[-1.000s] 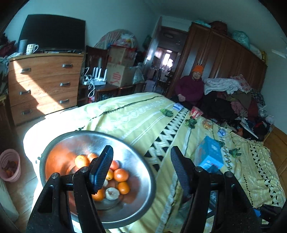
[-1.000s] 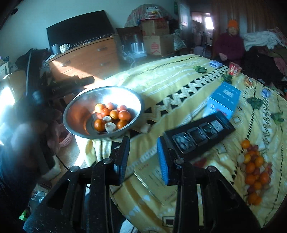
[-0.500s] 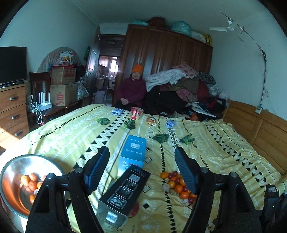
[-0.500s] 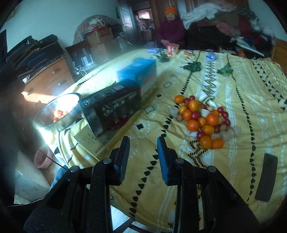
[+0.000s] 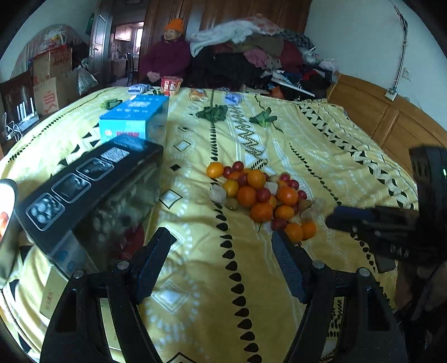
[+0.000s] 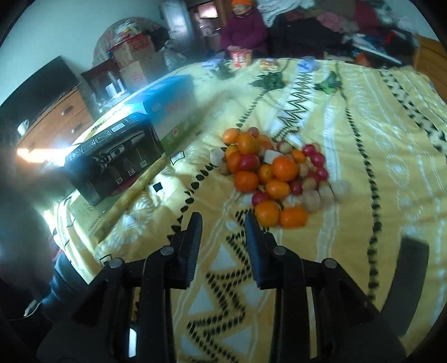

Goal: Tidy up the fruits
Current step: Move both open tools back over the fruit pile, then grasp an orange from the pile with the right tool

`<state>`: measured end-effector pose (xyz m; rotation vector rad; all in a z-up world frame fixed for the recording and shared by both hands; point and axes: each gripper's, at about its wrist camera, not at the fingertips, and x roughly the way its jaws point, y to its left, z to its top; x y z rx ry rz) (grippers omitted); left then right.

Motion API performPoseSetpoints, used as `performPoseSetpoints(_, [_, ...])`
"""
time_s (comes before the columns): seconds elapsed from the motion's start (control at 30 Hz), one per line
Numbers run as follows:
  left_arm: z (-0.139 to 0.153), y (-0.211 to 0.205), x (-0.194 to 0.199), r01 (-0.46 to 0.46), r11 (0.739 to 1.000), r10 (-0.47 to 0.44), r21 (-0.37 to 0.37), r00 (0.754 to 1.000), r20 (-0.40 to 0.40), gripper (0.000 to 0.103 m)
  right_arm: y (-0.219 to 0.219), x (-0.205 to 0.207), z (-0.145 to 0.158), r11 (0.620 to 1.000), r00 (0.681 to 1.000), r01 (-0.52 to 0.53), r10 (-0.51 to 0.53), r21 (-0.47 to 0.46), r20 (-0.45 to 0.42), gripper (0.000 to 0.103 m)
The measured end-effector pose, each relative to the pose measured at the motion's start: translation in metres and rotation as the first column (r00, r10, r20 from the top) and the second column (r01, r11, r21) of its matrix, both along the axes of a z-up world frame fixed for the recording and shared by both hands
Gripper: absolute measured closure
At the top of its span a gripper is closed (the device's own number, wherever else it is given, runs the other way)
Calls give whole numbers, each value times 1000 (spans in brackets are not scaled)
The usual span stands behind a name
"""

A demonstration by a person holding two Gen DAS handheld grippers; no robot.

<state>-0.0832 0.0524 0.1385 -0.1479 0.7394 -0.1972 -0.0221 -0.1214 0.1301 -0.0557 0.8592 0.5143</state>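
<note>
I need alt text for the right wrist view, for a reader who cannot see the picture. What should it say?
An empty right gripper, its jaws slightly apart, hovers over a yellow patterned bedspread just short of a pile of oranges and small red fruits. A black box and a blue box lie to the left; a seated person in an orange hat is behind.

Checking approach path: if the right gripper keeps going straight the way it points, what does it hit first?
Probably the bedspread just short of the fruit pile. The right gripper is open and empty; the nearest orange sits slightly right of its line. Depth is unclear.
</note>
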Motion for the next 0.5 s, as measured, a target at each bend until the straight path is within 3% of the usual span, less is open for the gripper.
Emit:
performPoseSetpoints(0.17, [-31,-10,15,34,999,-35,-17,999,-31,27,43,82,-12,991,992,-121,119,-62,-31,71])
performPoseSetpoints(0.3, [-49,-11,25,55,998,-56,-27,997,-56,27,82,157,-44,967,968,-226,210,-116,-140,71])
performPoseSetpoints(0.5, [-71,4,39,31,997,-39,-75,994,-99,27,116,209,-80,920,950,-295,255,-257,-179,70])
